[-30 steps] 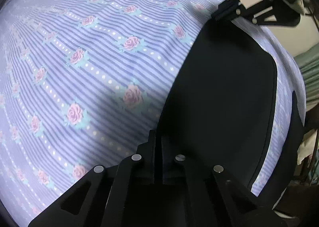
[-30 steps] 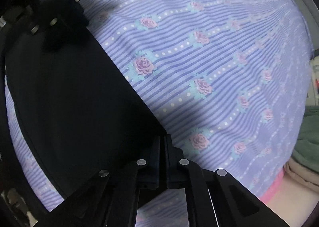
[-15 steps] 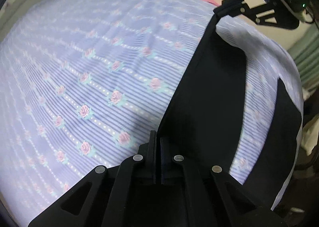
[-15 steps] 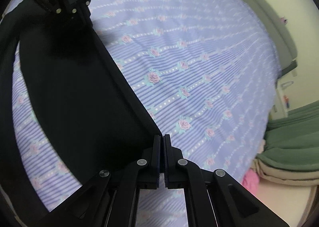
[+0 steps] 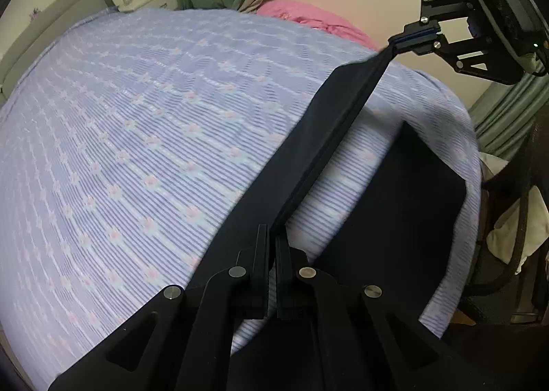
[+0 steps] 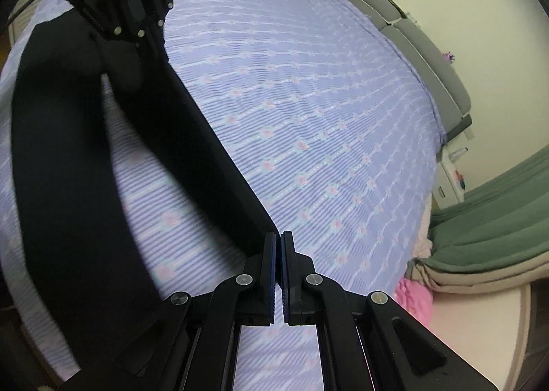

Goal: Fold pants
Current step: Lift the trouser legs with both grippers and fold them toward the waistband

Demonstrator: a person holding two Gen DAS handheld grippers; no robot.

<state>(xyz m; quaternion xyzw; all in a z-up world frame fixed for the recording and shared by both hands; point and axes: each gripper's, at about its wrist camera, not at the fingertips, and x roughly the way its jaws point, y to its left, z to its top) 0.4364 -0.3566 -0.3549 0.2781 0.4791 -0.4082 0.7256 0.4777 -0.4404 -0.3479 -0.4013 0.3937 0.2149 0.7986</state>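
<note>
Left tongs (image 5: 272, 236) and right tongs (image 6: 278, 246) are each clamped on 1 corner of the black pants (image 5: 329, 137), pulling that edge taut btwn them, prob. to carry it over w/o sagging. The rest trails on the floral bed (image 5: 137, 150).

No text, label, brand, number or sign could be read anywhere; faint lettering on the black gripper body (image 6: 99, 18) in the right wrist view stayed illegible.
</note>
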